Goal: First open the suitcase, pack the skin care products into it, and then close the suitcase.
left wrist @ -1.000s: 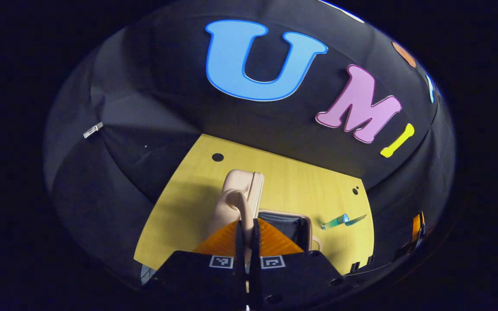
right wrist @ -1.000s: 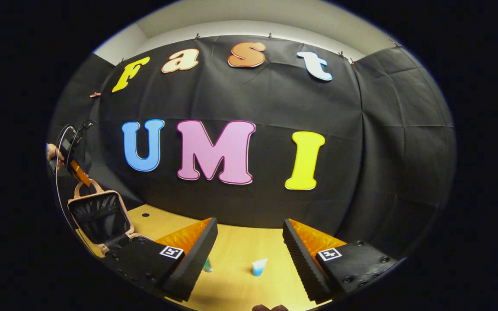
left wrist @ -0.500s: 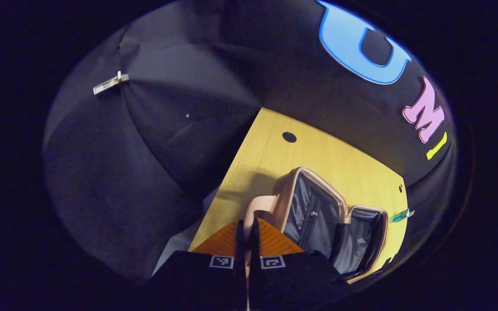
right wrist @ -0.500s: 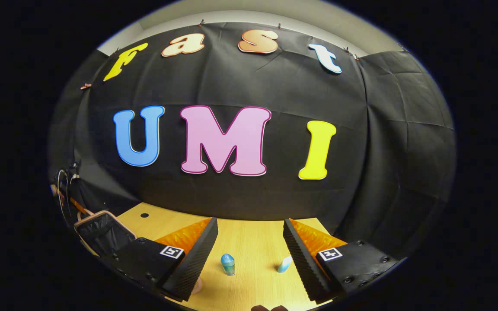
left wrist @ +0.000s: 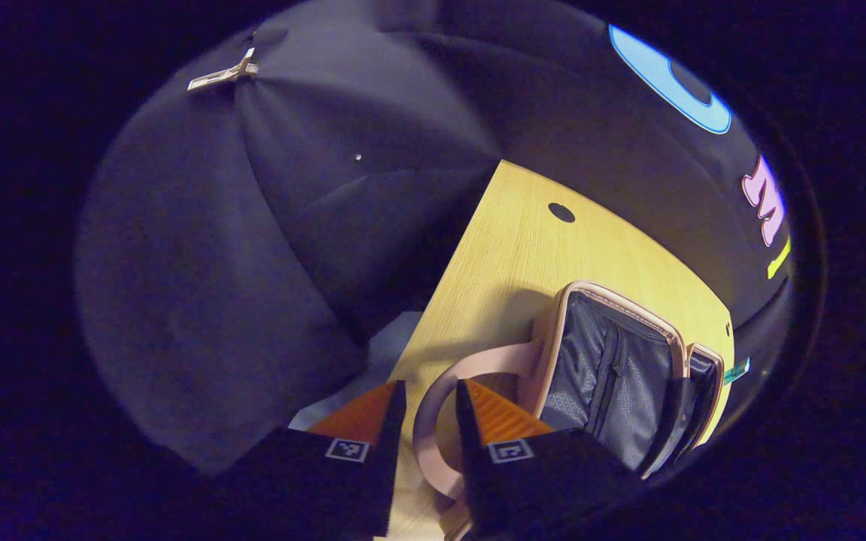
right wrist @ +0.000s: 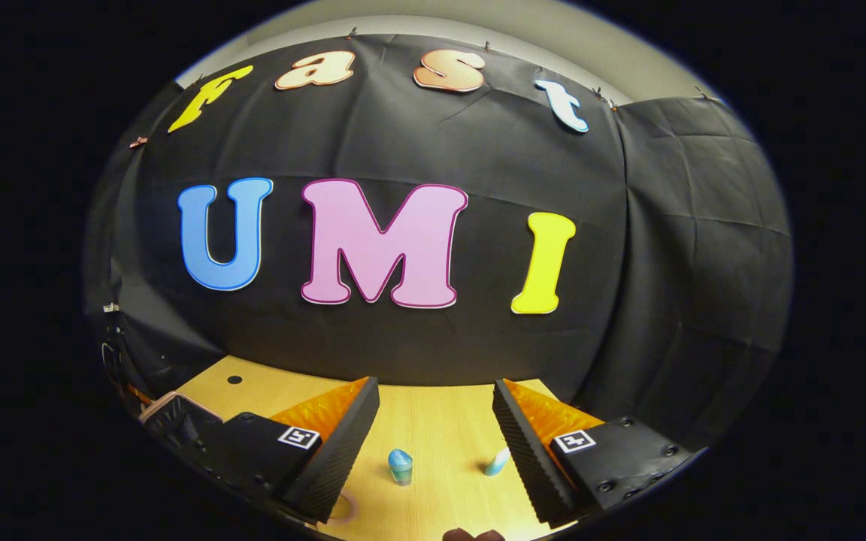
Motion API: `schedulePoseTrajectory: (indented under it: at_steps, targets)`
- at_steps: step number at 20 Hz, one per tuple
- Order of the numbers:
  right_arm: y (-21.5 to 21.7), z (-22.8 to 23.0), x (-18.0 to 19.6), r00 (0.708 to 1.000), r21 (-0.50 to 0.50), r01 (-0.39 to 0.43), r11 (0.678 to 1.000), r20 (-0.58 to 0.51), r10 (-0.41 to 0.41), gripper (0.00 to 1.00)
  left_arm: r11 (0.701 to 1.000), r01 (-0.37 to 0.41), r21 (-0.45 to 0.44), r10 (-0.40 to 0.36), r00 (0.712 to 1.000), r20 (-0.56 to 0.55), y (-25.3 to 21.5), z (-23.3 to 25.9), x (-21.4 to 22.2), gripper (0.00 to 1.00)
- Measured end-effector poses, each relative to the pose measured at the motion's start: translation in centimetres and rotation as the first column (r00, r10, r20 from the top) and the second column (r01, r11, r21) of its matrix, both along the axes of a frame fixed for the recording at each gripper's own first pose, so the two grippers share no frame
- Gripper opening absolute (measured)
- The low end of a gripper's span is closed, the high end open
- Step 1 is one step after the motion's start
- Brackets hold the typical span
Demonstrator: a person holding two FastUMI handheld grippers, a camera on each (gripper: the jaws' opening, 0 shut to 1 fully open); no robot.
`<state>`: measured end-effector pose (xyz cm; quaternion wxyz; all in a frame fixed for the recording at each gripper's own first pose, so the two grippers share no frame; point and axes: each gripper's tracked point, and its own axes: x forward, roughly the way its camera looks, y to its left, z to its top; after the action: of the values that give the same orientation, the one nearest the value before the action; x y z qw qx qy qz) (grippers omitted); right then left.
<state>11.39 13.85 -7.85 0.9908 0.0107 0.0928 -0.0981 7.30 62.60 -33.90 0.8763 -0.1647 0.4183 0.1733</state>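
Left gripper view: wooden table (left wrist: 508, 248) running out to a straight left edge, black cloth wall (left wrist: 252, 248) right past it. One round dark hole (left wrist: 561, 213) near the far edge. Bare wood between the hole and the case, so room to move there.

One pink suitcase (left wrist: 613, 368), lying open flat on the table, dark lining facing up. Two halves, both lined in dark cloth, with a zip on the near one. Sits close to the right end of the table. One pink handle (left wrist: 448, 398) looping out from its left side.

Left gripper (left wrist: 424, 406) low over the table, fingers apart. Handle loop curving up through the gap between them, around the right finger; cannot tell if touching. Not squeezed.

One green-blue thing (left wrist: 736, 370) peeking out past the far end of the suitcase, too small to name.

Right gripper view: right gripper (right wrist: 435, 424) with fingers spread wide, holding nothing. Two small things on the table between the fingers: one blue-topped bottle (right wrist: 401, 466) standing up, one pale blue tube (right wrist: 498, 460) leaning just beside the right finger. Open wood around the bottle. Edge of the suitcase far left, partly hidden behind the left finger.
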Motion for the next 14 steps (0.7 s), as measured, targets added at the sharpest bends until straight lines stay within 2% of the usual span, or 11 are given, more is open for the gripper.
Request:
schedulePoseTrajectory:
  at_steps: [1,2,4,5,6,10,12,14]
  targets:
    - [-0.1,-0.2,0.0,1.000,-0.013,0.002,1.000,0.002,-0.002,0.96,0.999,-0.007,0.033,0.007,1.000,0.018,0.3,0.6,0.0,0.55]
    - [-0.2,-0.3,0.1,1.000,-0.035,0.002,0.999,0.002,-0.002,0.96,0.996,-0.012,0.083,0.008,0.999,0.048,0.6,1.4,0.1,0.79]
    - [-0.7,-1.0,0.0,1.000,-0.068,0.003,0.998,-0.011,-0.004,0.96,0.980,-0.046,0.196,0.011,0.984,0.177,0.7,4.9,0.7,0.88]
    - [-1.7,-1.4,-0.4,1.000,-0.077,0.008,0.997,-0.013,-0.009,0.96,0.959,-0.080,0.270,-0.011,0.946,0.323,-1.2,10.1,1.3,0.89]
    - [-1.9,-1.7,-0.6,1.000,-0.078,0.002,0.997,-0.016,-0.003,0.96,0.942,-0.084,0.325,-0.065,0.904,0.422,-4.7,15.0,1.0,0.92]
    - [-2.5,-2.5,-0.8,0.999,-0.077,-0.049,0.996,-0.018,0.048,0.96,0.877,-0.088,0.473,-0.190,0.839,0.509,-12.9,21.8,0.3,0.95]
    - [-2.8,-2.9,-0.9,0.995,-0.090,-0.100,0.991,-0.009,0.099,0.96,0.867,-0.069,0.493,-0.239,0.812,0.533,-18.2,23.6,0.4,0.94]
    - [-3.7,-3.7,-1.2,0.992,-0.091,-0.124,0.988,-0.009,0.124,0.96,0.878,-0.019,0.479,-0.289,0.776,0.561,-25.6,25.0,0.5,0.94]
